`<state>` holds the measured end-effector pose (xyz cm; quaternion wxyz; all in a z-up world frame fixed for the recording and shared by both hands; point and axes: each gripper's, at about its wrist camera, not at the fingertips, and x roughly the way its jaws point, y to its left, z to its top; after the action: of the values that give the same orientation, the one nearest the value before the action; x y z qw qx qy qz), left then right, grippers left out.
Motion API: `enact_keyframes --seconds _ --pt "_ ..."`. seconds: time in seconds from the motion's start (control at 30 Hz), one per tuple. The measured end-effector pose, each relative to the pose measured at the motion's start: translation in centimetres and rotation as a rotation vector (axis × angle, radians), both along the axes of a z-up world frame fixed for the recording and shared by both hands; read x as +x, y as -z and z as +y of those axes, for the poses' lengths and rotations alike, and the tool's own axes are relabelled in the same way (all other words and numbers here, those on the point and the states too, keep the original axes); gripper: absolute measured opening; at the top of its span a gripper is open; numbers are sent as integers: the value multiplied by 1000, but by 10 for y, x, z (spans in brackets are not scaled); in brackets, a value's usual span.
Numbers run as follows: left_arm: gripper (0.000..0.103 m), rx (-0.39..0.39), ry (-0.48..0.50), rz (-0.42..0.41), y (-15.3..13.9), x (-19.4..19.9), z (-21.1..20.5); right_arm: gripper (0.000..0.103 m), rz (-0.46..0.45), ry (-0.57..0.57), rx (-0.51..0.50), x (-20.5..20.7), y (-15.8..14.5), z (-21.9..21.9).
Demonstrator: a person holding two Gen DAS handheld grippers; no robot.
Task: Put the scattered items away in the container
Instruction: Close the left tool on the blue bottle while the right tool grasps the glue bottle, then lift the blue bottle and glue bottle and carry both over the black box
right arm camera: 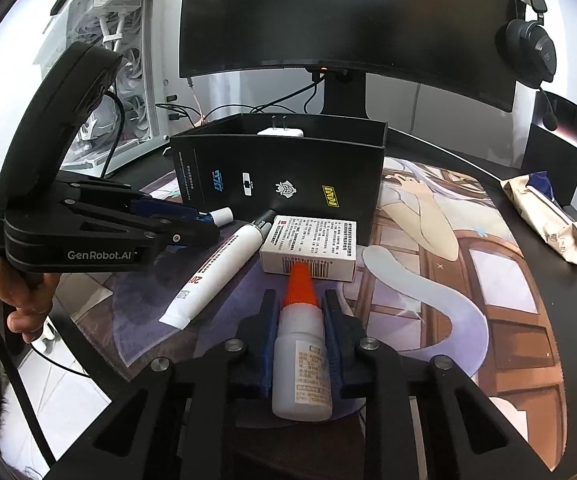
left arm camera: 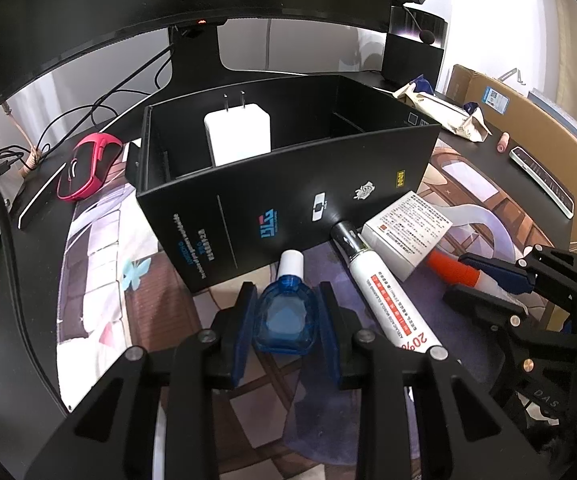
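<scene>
The left gripper [left arm camera: 286, 316] is clamped on a small blue eye-drop bottle [left arm camera: 284, 320] with a white cap, lying at six o'clock of the black container [left arm camera: 288, 184]. Its faceted sides look slick to me, so it could squirt out of the pads on the lift. Between the two tools, at the container's five o'clock, a white tube [left arm camera: 384, 292] leans on a white printed carton [left arm camera: 406, 232]; I'd expect it to roll if nudged. To the right, the right gripper [right arm camera: 300, 328] squeezes a white glue bottle [right arm camera: 302, 364] with an orange nozzle whose tip touches that carton, so raising it may drag the carton. The container stands open, a white charger [left arm camera: 237, 136] already inside.
</scene>
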<state>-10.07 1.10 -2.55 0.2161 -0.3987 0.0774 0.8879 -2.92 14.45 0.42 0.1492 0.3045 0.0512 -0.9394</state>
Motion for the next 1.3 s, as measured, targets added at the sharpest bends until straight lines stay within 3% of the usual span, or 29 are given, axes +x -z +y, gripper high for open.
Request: enact_keyframes --seconds 0.77,1.3 --pt "29 16 -24 42 -12 8 -9 20 -2 -23 20 -1 -2 0" --pt "29 56 -54 111 -43 23 -30 20 35 -40 3 -1 -39 15"
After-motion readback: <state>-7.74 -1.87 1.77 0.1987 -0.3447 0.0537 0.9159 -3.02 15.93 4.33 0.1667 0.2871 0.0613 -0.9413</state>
